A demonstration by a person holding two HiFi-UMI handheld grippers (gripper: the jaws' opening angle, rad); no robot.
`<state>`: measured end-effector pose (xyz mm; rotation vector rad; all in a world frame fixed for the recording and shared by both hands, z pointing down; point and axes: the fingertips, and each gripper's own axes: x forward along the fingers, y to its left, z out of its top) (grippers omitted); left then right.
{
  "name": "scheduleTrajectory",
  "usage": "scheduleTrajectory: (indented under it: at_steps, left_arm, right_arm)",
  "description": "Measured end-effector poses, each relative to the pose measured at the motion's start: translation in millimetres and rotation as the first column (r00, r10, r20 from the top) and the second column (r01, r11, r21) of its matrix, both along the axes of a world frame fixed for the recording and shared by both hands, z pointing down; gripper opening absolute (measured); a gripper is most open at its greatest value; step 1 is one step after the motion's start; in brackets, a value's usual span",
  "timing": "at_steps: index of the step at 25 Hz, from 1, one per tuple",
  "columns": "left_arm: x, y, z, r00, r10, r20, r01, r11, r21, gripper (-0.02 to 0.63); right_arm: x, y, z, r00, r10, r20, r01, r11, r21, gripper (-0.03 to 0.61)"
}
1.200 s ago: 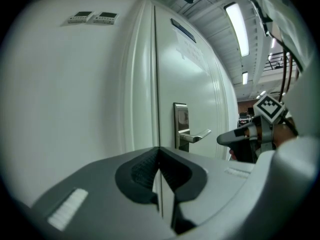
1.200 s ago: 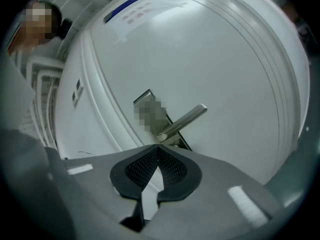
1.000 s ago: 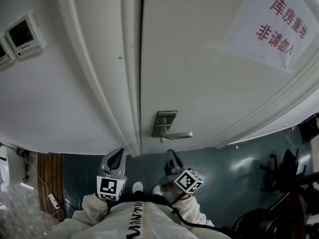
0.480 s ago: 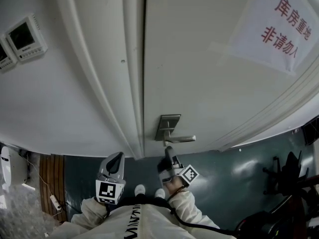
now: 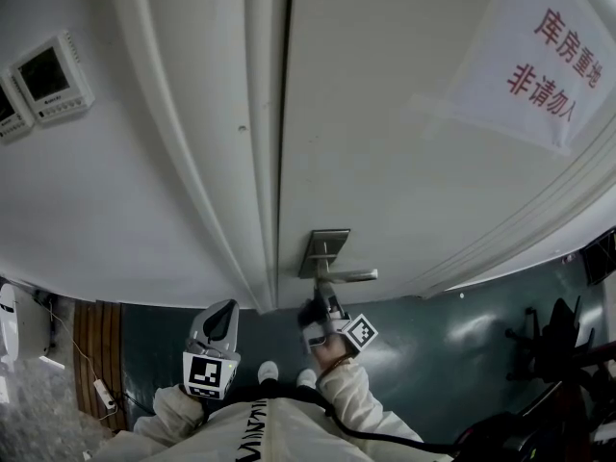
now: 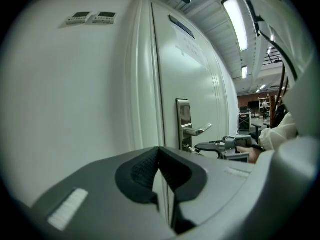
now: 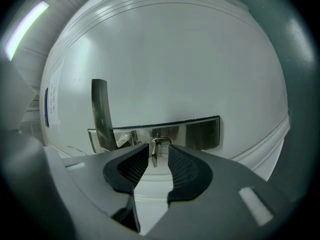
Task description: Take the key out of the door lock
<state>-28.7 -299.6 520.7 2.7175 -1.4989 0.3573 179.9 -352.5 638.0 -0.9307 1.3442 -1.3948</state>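
Note:
A steel lock plate [image 5: 327, 250] with a lever handle [image 5: 348, 275] sits on the white door [image 5: 404, 162]. In the right gripper view the plate [image 7: 195, 133] lies sideways and a small metal key [image 7: 156, 152] sticks out of it. My right gripper [image 7: 159, 158] is rolled onto its side with the key between its ribbed pads; its jaws have just been closing, and a gap still shows on each side of the key. In the head view it [image 5: 322, 292] reaches the lock just under the handle. My left gripper [image 5: 222, 309] hangs back, shut and empty [image 6: 159, 156].
A paper sign with red characters [image 5: 539, 61] is taped to the upper right of the door. Two wall control panels [image 5: 48, 70] hang left of the door frame [image 5: 260, 162]. Dark equipment [image 5: 563, 345] stands on the floor at the right, and a power strip [image 5: 101, 388] lies at the left.
My right gripper has moved up to the lock below the handle and rolled onto its side, and its jaws now stand apart. The left gripper has stayed put.

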Motion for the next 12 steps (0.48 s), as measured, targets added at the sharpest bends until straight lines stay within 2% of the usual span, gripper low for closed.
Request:
scheduleTrajectory:
  at_steps: [10,12]
  left_arm:
    - [1.6,-1.2,0.8,1.000,0.004,0.000,-0.004,1.000,-0.004,-0.002]
    - [2.2,-1.1,0.9,1.000,0.003,-0.002,-0.003,1.000,-0.005,-0.002]
  right_arm:
    - [-3.5,-7.4,-5.6,1.000,-0.003,0.012,0.003,1.000,0.022,0.033]
    - [-3.5,-7.4,-6.5,1.000,0.000,0.007,-0.001,1.000,0.024,0.029]
